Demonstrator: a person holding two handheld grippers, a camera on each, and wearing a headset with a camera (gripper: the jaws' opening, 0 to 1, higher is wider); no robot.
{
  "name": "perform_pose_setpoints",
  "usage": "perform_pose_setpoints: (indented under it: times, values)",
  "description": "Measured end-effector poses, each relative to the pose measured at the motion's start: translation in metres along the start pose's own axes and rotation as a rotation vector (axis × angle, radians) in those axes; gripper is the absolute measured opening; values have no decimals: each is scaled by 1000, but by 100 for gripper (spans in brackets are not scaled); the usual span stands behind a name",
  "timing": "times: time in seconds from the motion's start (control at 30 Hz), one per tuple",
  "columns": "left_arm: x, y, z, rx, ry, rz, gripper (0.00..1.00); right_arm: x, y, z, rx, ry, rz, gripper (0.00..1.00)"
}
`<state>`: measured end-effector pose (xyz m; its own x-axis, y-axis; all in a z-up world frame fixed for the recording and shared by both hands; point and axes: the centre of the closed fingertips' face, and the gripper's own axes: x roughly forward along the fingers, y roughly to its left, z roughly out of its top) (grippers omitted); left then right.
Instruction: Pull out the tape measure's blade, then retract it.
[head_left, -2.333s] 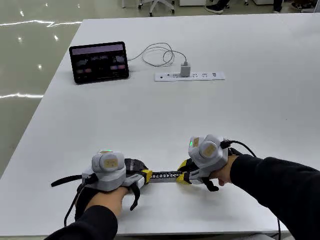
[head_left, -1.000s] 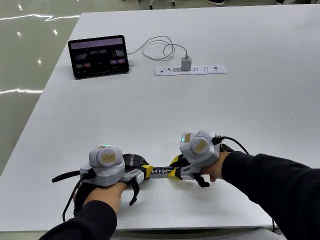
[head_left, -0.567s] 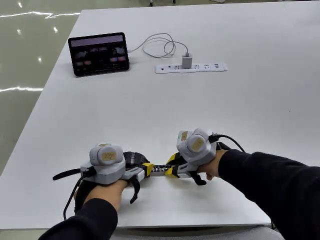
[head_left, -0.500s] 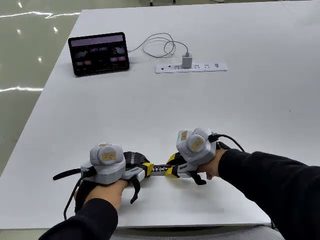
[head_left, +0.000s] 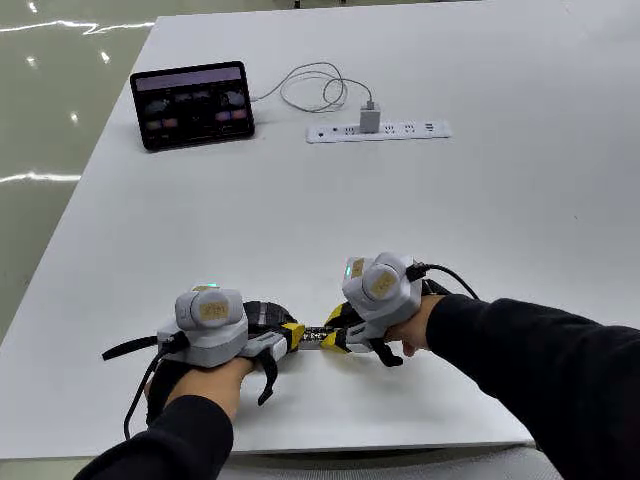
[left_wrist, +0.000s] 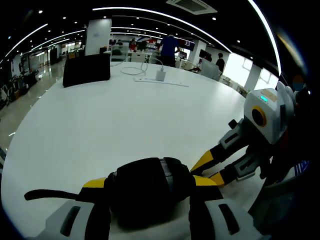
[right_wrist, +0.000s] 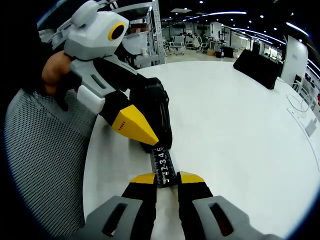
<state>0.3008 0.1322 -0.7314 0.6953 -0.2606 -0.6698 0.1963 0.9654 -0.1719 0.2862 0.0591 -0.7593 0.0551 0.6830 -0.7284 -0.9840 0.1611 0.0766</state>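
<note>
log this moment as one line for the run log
left gripper: shut on tape measure case | right gripper: shut on blade end | blade: short stretch out | case: on table

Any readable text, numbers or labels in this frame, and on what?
"1 2 3 4 5": printed digits on the tape measure's blade, right gripper view.
Tablet screen: too blurred to read.
Power strip markings: too small to read.
</note>
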Motion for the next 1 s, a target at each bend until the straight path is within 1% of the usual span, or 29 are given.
perform_pose_setpoints:
  times: [0.4,0.83,1.0]
  values:
    - [0,1,1,-4,-1,-1,59,7,3,8,-11,10,-5,11]
    - [-1,1,1,-7,-3,-3,59,13,4,13,-24,7,3,11]
    - [-1,2,1,-12,-5,-8,59,18,5,17,-26,1,3,11]
